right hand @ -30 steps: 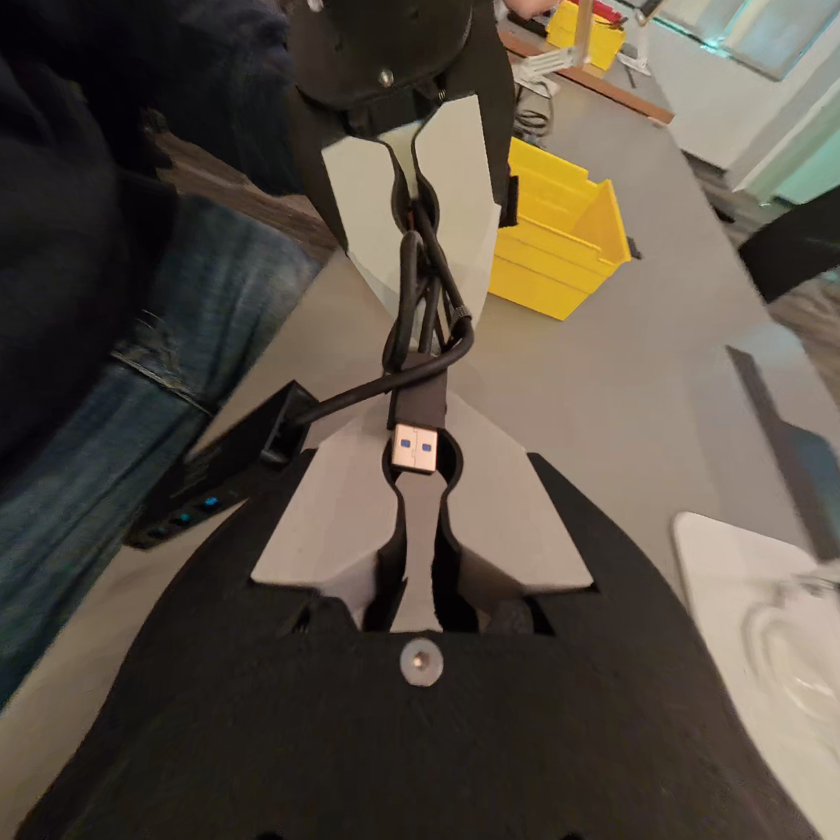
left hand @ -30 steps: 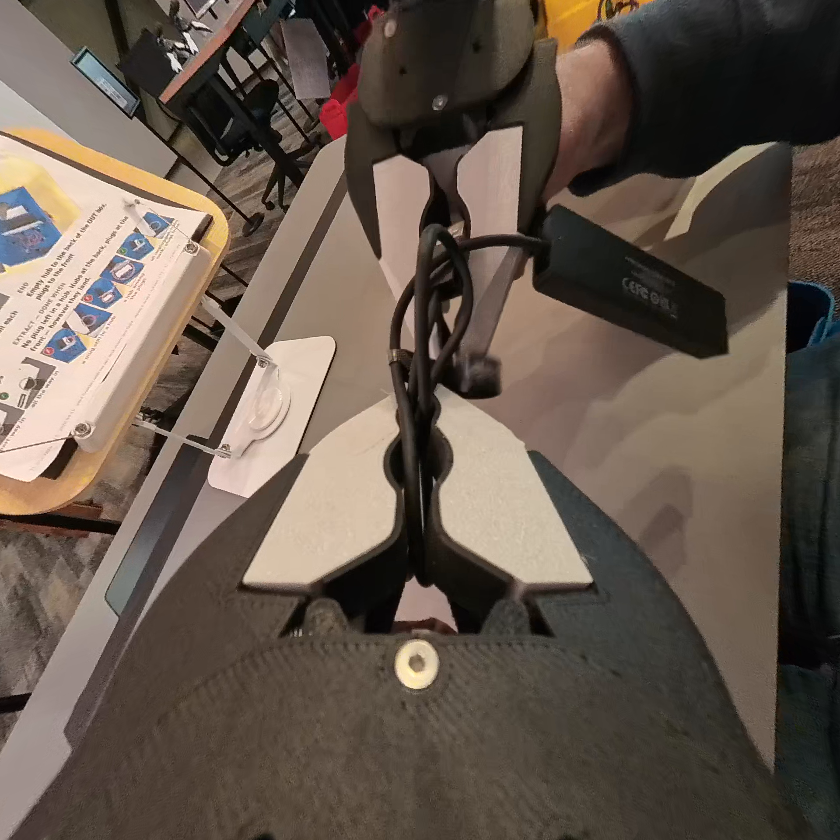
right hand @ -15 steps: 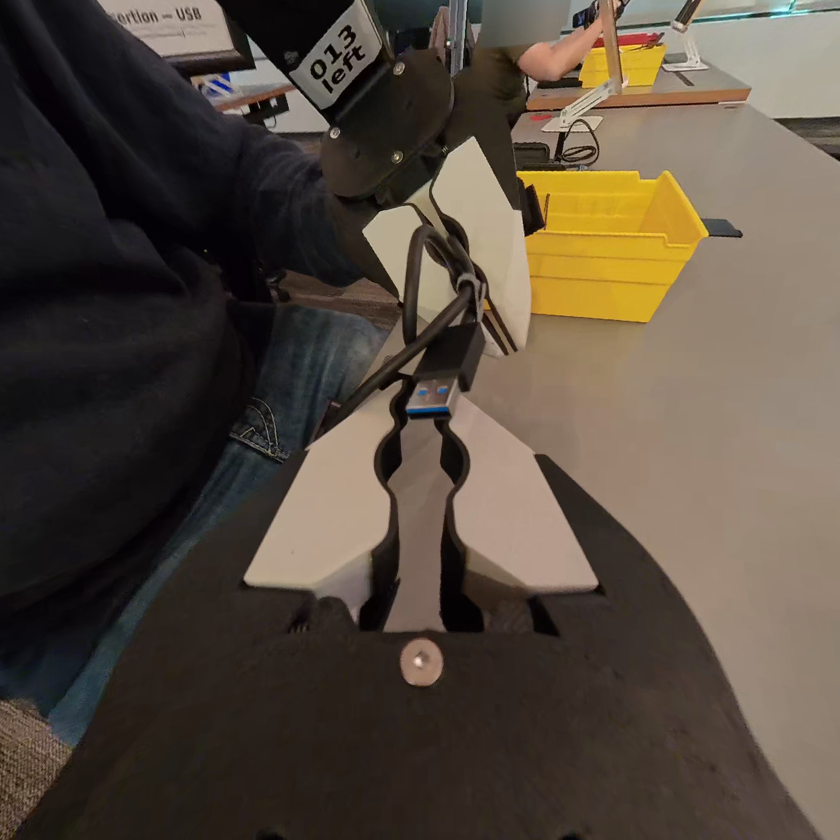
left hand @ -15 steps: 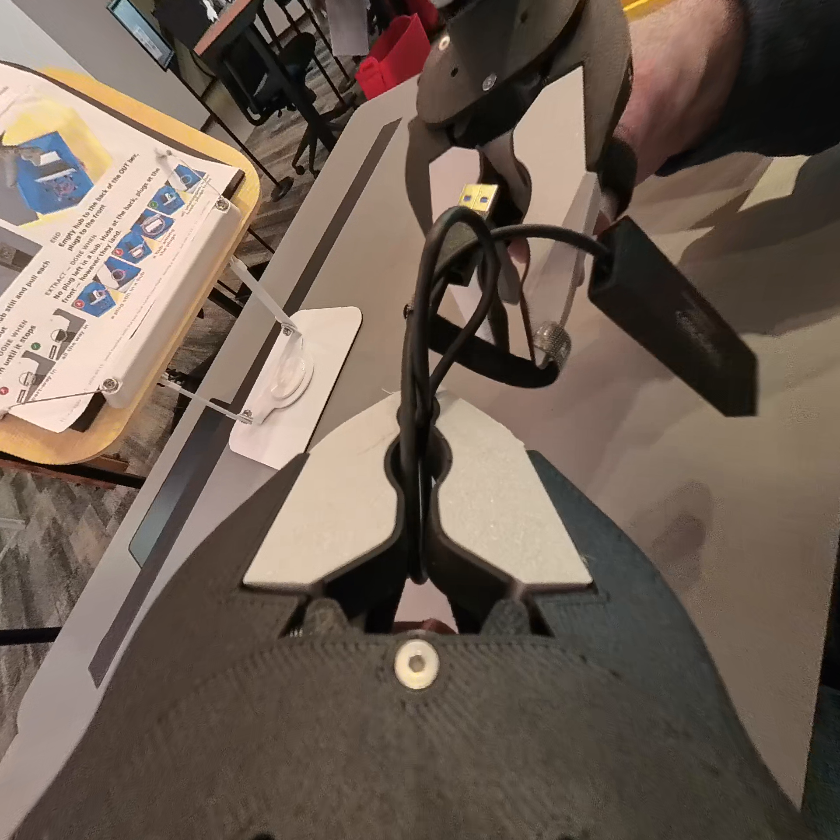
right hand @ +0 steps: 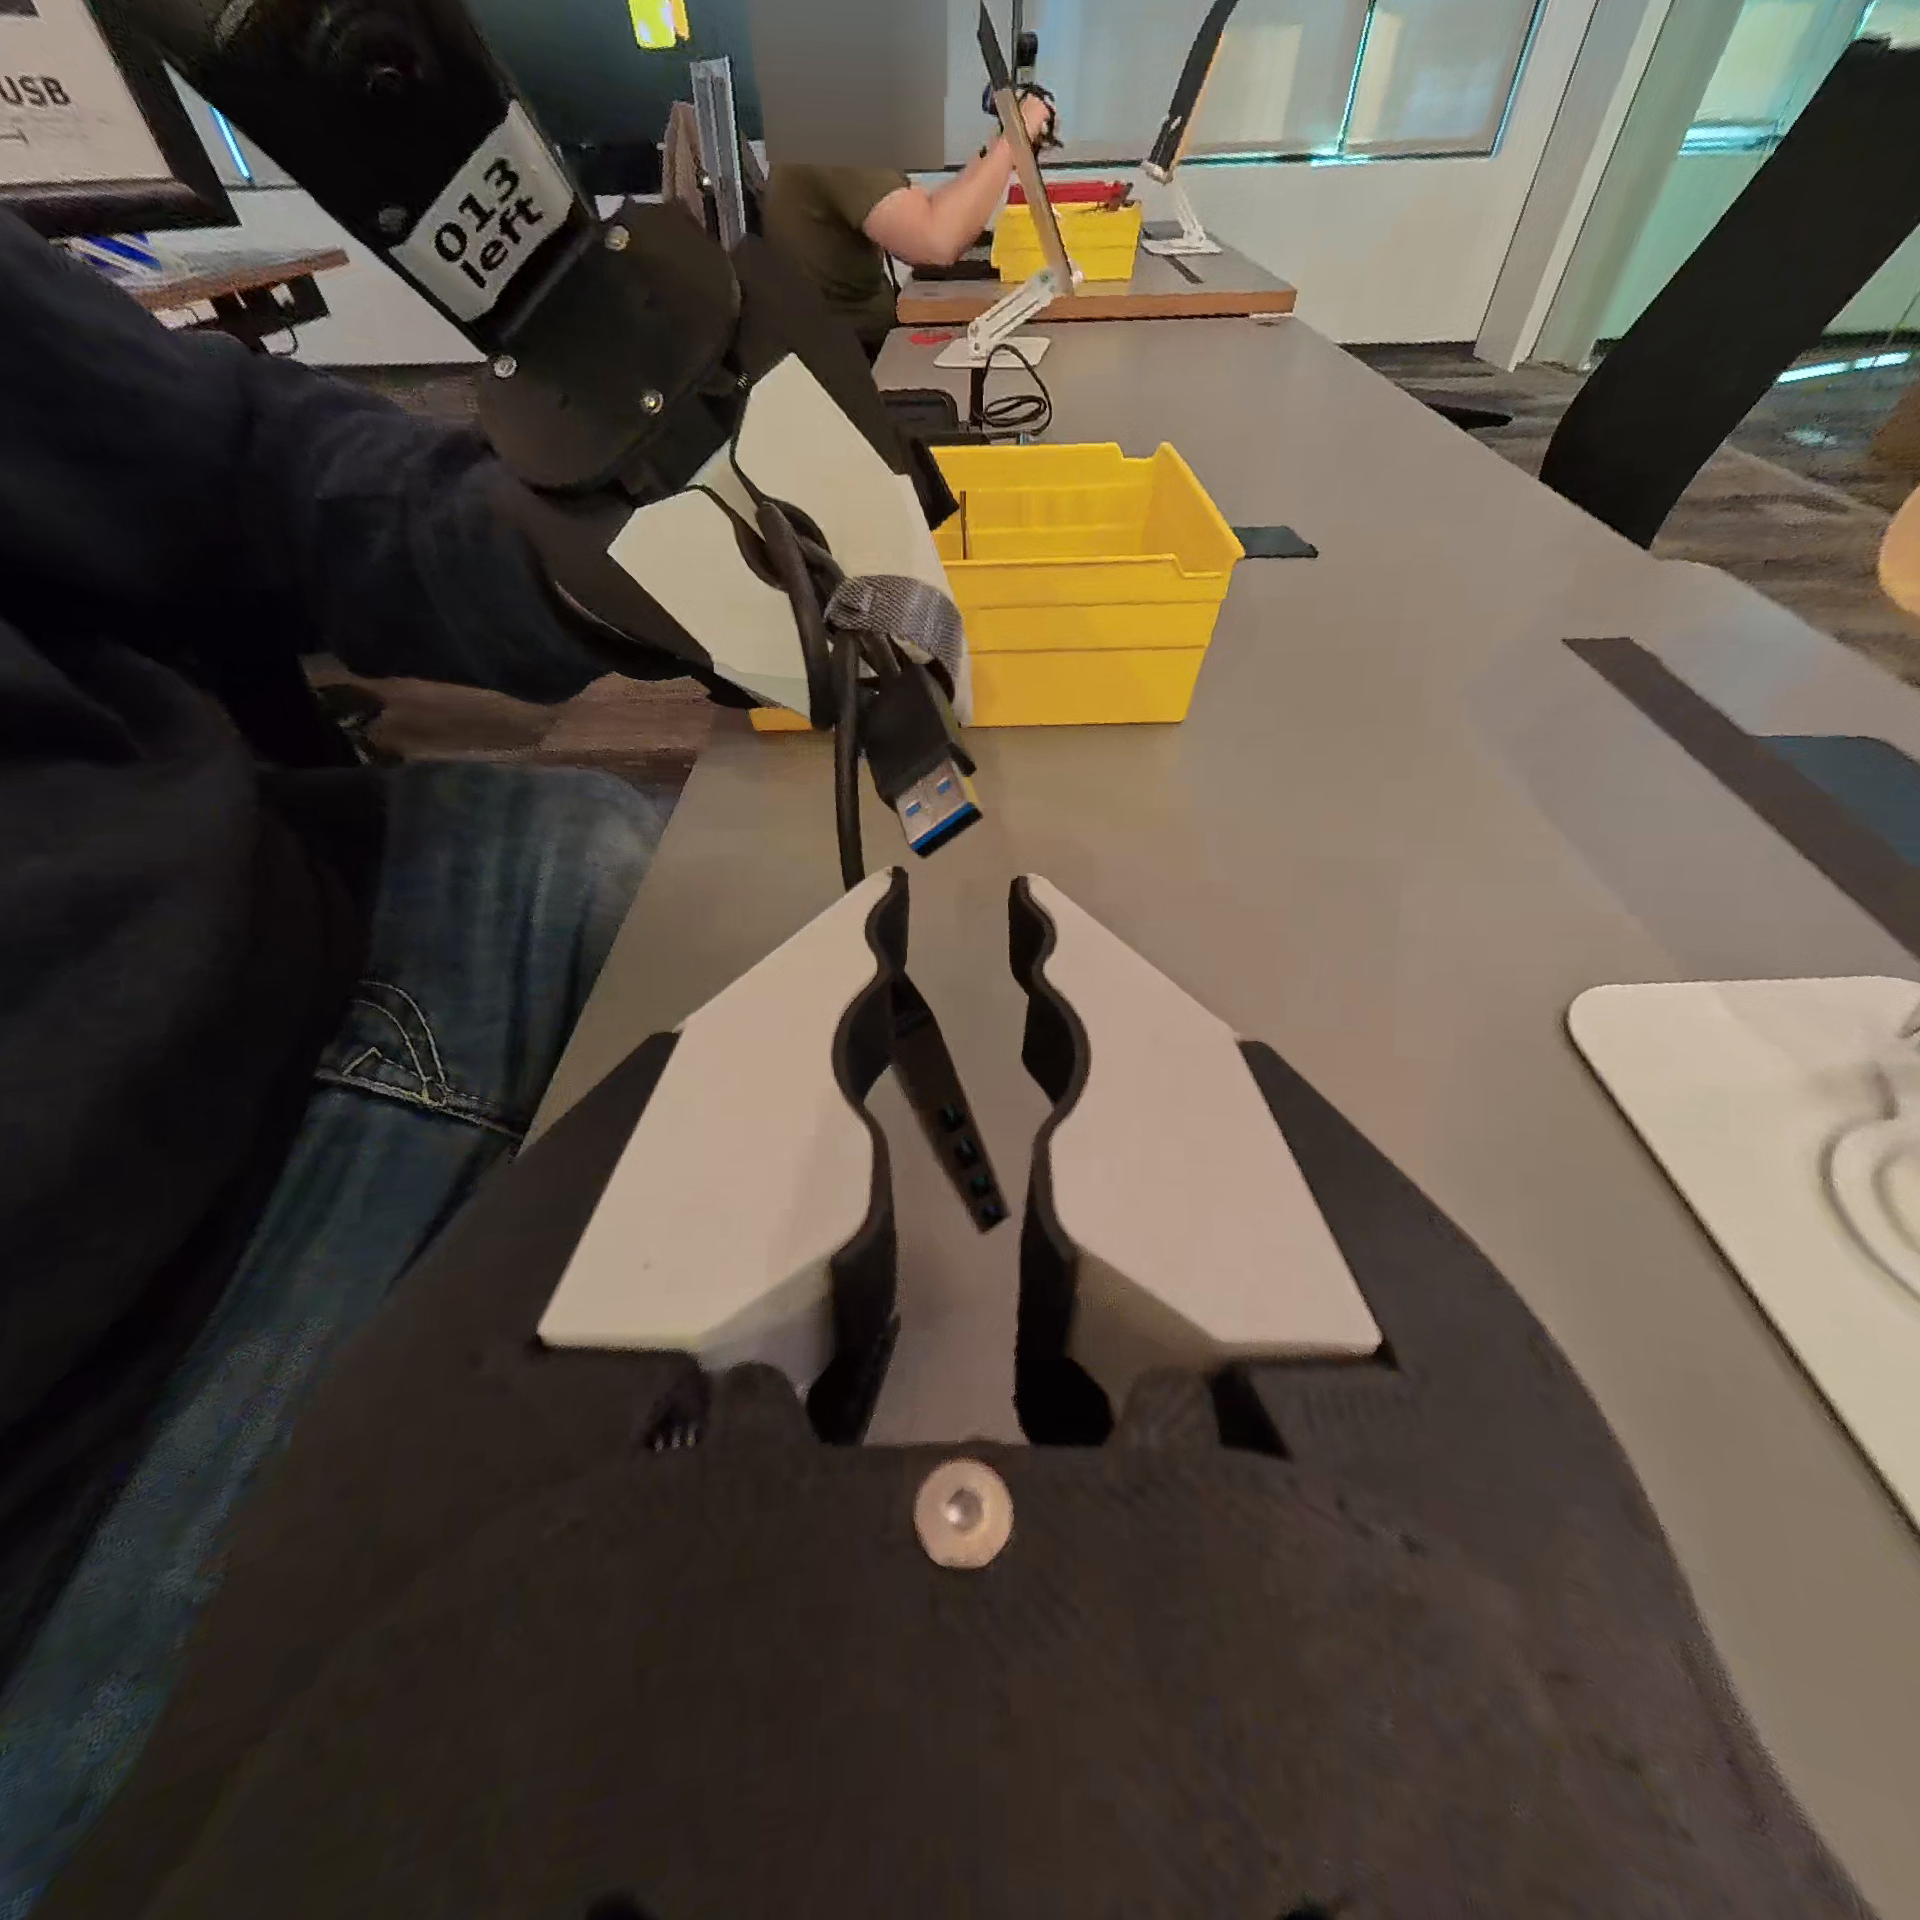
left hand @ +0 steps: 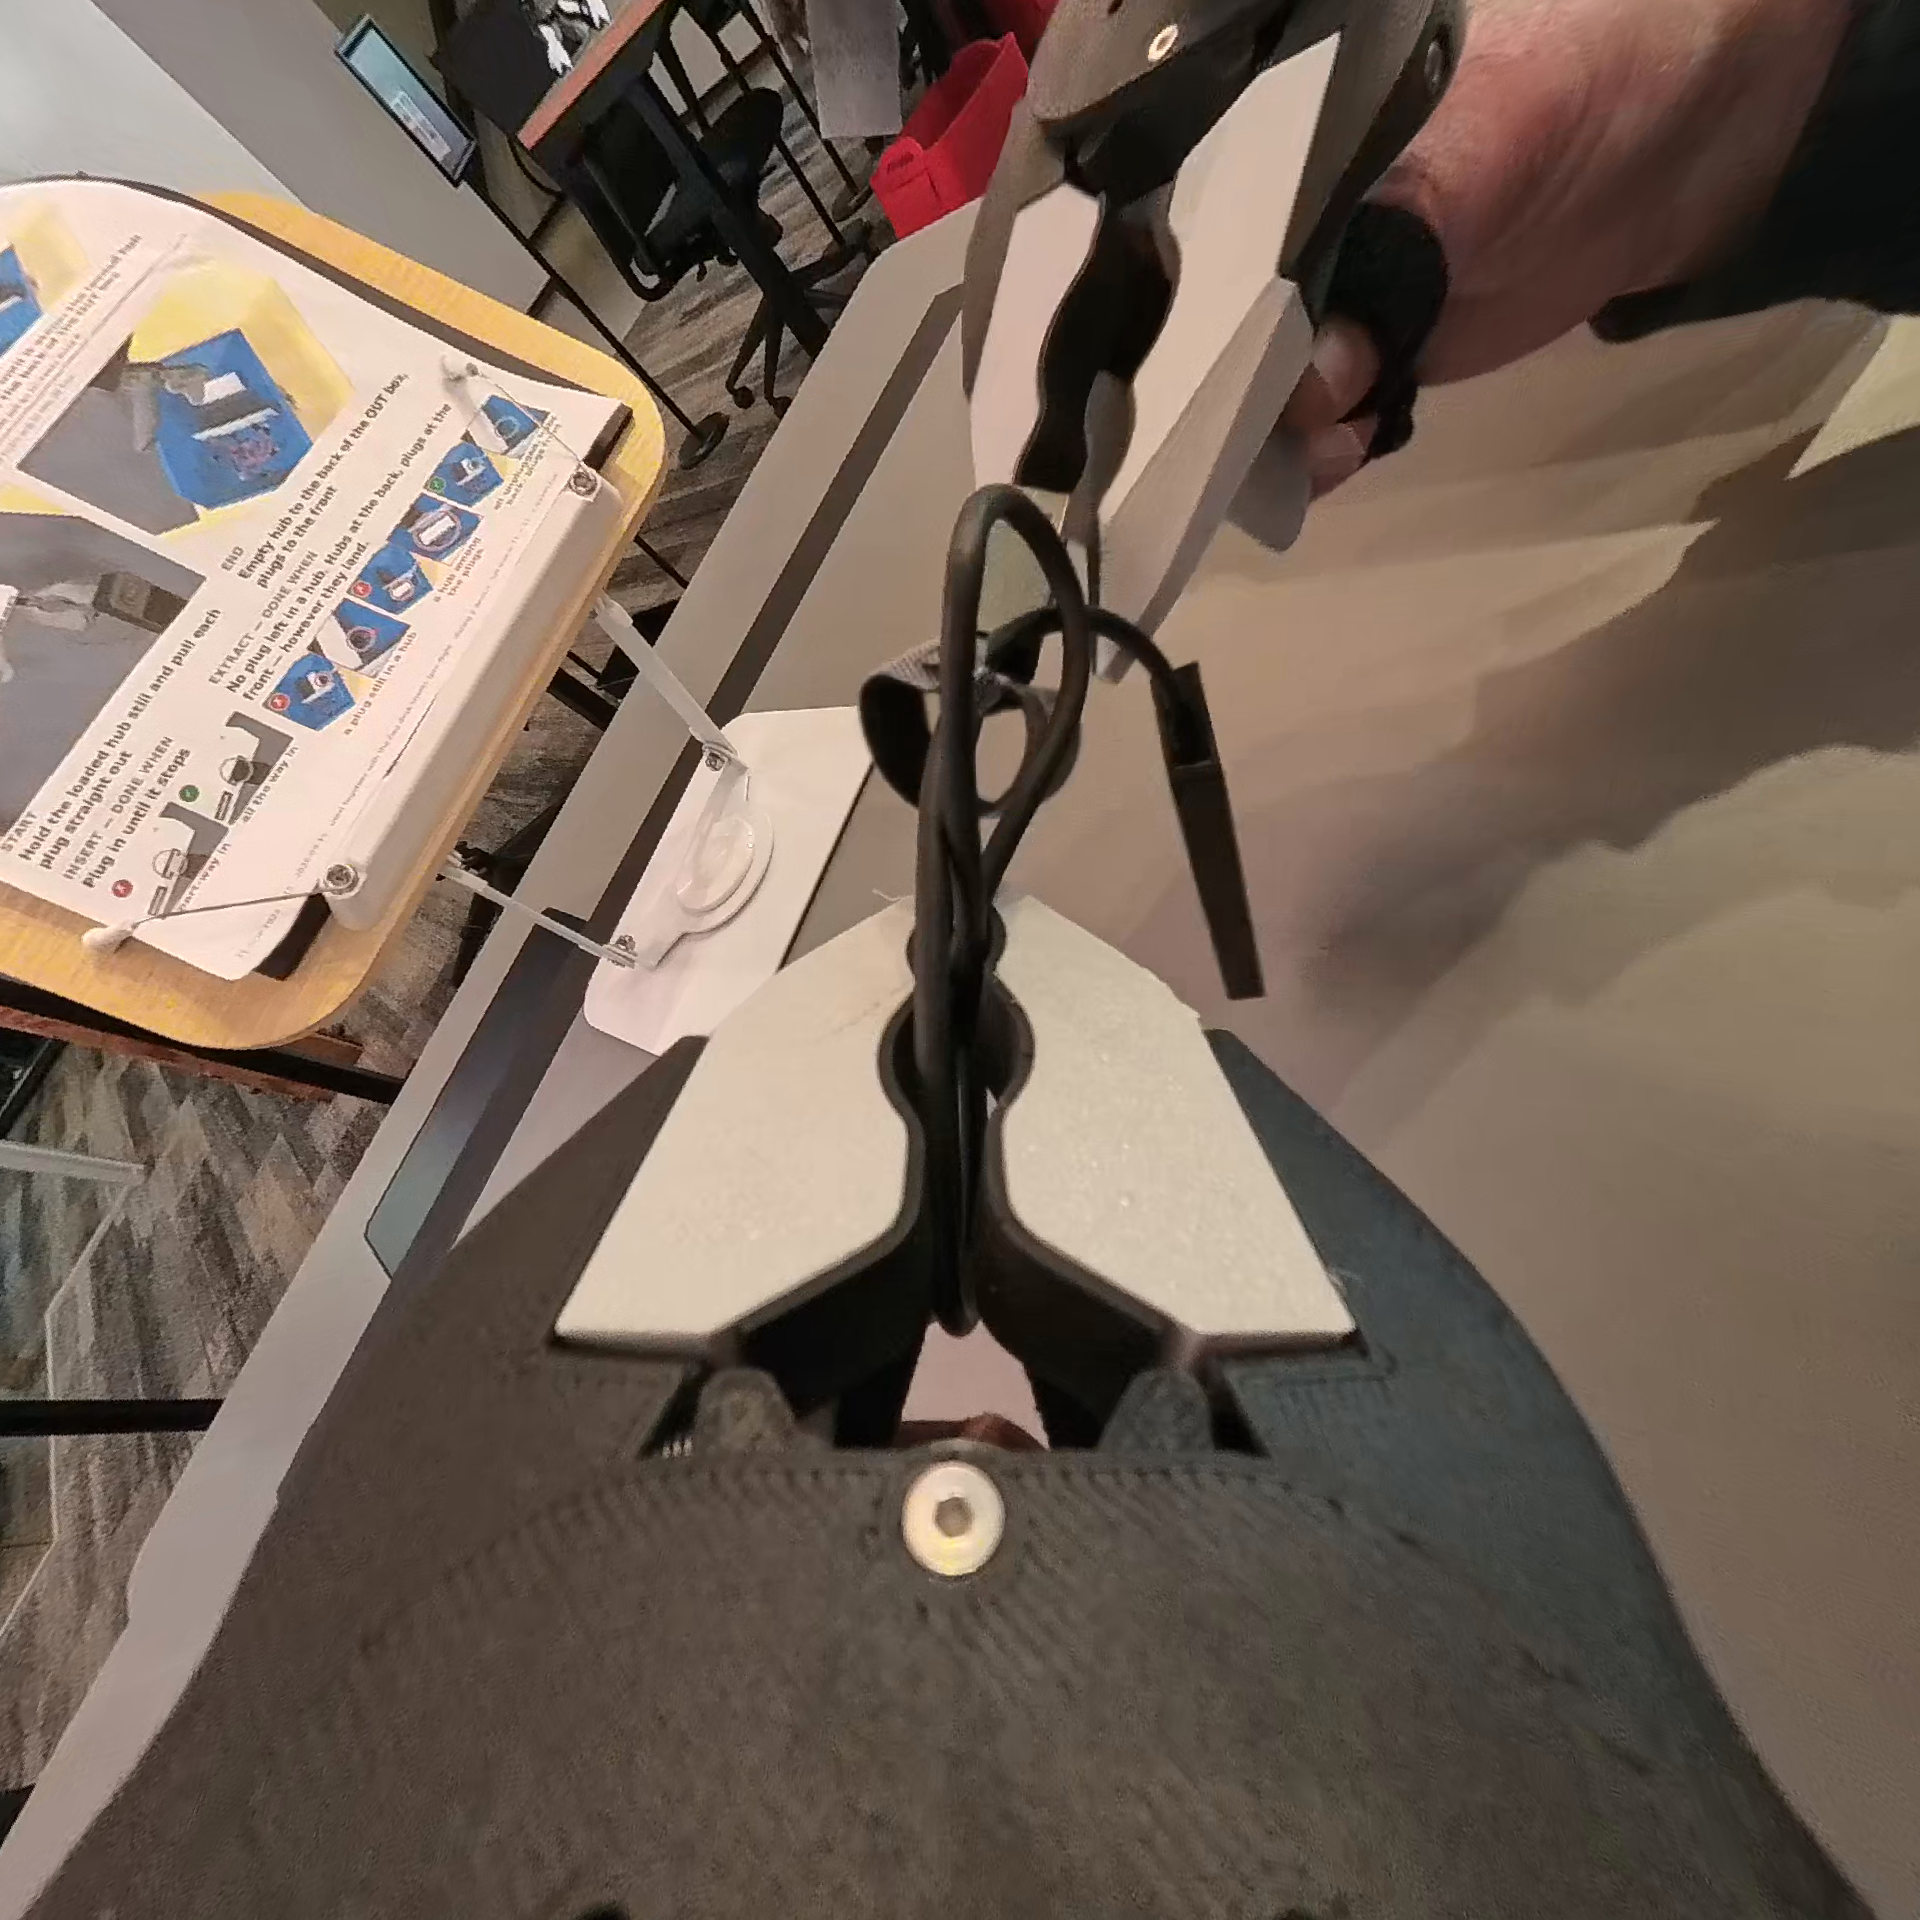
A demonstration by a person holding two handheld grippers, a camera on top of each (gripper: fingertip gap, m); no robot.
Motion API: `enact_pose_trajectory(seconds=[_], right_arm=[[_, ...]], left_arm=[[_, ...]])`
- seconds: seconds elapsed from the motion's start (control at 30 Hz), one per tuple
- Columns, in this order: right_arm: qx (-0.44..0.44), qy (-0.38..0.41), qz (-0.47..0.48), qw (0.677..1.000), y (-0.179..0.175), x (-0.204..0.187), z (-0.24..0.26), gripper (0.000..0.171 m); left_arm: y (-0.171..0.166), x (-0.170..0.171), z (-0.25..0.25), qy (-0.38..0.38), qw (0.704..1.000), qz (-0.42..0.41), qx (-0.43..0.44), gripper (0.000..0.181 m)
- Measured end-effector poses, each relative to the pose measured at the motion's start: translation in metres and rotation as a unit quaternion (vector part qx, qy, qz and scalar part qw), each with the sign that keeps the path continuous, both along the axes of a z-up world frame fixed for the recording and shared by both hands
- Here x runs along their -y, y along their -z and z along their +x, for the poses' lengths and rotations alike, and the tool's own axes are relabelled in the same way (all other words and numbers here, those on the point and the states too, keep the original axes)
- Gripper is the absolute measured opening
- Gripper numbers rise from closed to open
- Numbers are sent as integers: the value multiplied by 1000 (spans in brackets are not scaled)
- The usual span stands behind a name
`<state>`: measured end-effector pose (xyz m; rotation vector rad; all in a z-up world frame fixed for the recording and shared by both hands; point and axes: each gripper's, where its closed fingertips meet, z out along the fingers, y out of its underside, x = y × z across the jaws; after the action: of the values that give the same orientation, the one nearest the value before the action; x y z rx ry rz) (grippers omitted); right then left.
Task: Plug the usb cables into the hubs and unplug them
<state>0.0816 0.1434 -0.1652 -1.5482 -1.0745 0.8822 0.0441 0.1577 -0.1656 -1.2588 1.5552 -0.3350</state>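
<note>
Left claw [left hand: 961,935] pressed together on the bundled black cable [left hand: 951,1039], as in both earlier frames; the loops sit in the rounded notch between its pads and rise ahead of the tips. Right claw [right hand: 956,883] spread, nothing between the fingers; one second ago the USB plug [right hand: 935,800] sat in its notch, half a second ago just at its tips, now the plug hangs clear, ahead of and slightly left of those tips. In the left wrist view the right claw [left hand: 1081,530] has drawn back and upward from the loops, held by a hand [left hand: 1621,177]. Cable: black, coiled in several loops, cinched by a grey fabric strap [right hand: 899,613] just beyond the left claw's tips. Plug: metal shell, blue insert, black overmould, tilted tip-down toward the right claw. Hub [left hand: 1210,831]: slim black bar hanging on its lead off the loops, to the right of and ahead of the left claw, above the desk [left hand: 1558,935]; earlier it showed its broad face, now it hangs nearly edge-on. From the right wrist view the hub [right hand: 951,1122] shows through the gap between the right claw's fingers, with a row of ports along one side. Beyond the left claw stands a yellow bin [right hand: 1081,582] on the desk.
</note>
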Motion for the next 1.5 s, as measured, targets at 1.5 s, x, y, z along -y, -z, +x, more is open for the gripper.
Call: enact_pose_trajectory(seconds=[1.5], right_arm=[[-81,130,117,981,-24,0,-34,0]], left_arm=[[-10,-6,3,-62,989,-130,42,2]])
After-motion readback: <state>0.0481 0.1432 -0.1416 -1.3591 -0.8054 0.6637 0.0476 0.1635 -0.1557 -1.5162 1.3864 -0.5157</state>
